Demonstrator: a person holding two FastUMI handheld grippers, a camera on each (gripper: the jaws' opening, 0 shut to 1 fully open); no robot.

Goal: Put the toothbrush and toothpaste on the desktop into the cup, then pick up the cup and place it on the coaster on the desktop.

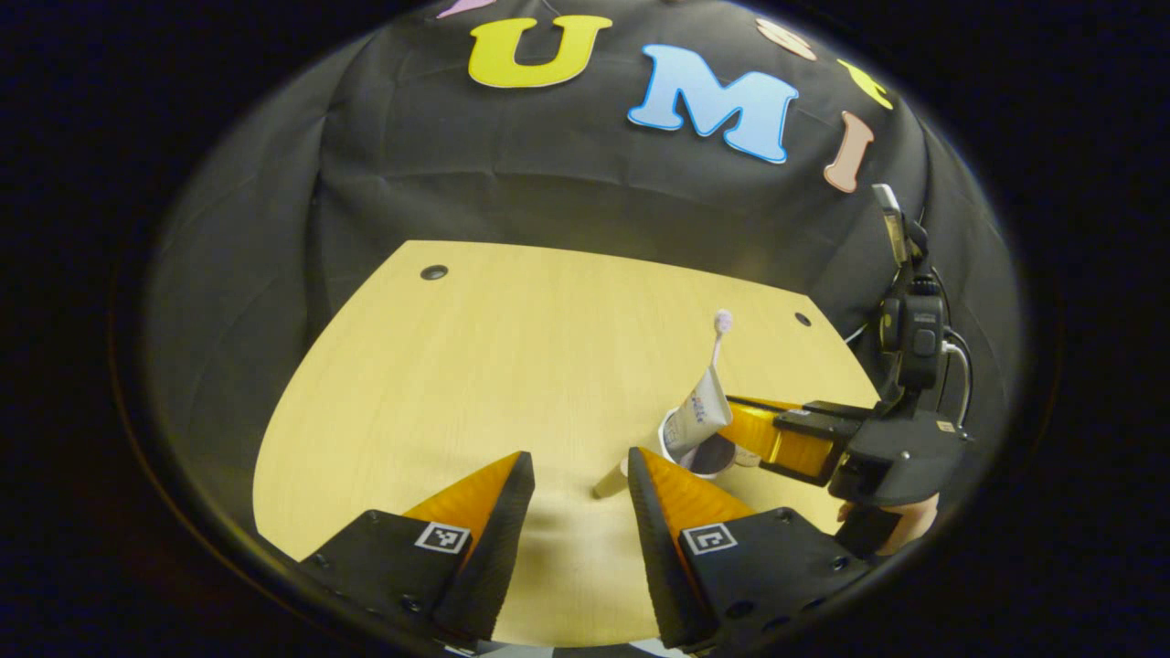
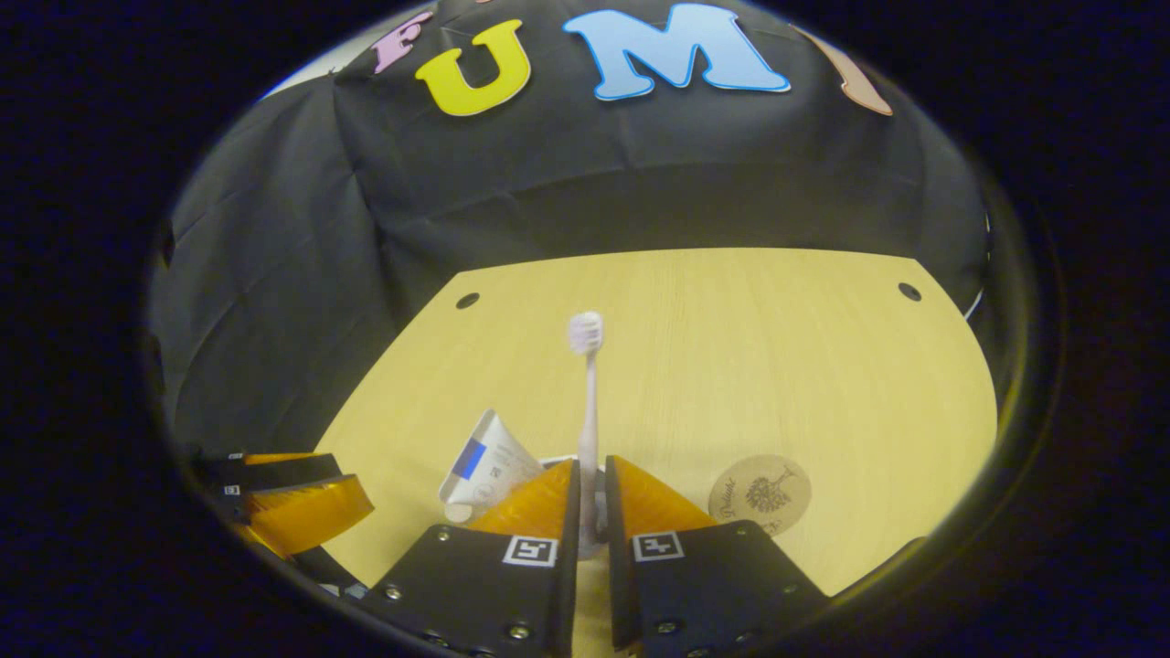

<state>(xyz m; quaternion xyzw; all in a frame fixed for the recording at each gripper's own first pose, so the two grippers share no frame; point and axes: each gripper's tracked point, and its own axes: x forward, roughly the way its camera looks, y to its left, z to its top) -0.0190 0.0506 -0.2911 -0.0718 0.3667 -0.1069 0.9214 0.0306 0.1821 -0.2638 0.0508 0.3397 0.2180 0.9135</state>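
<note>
My left gripper (image 1: 576,484) hangs released near the desk's front edge, my right gripper (image 2: 591,498) clenched on the cup (image 1: 690,439) holding toothpaste (image 2: 484,466) and toothbrush (image 2: 588,393); I judge the carry step, next rightward onto the coaster (image 2: 760,493).

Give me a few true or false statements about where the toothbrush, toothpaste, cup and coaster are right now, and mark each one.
1. The toothbrush stands upright in the cup. True.
2. The toothpaste lies flat on the desktop. False: it leans inside the cup.
3. The cup sits on the coaster. False: the coaster is bare, beside the cup.
4. The left tongs are open and hold nothing. True.
5. The right tongs are spread wide. False: they are nearly closed at the cup's rim.
</note>
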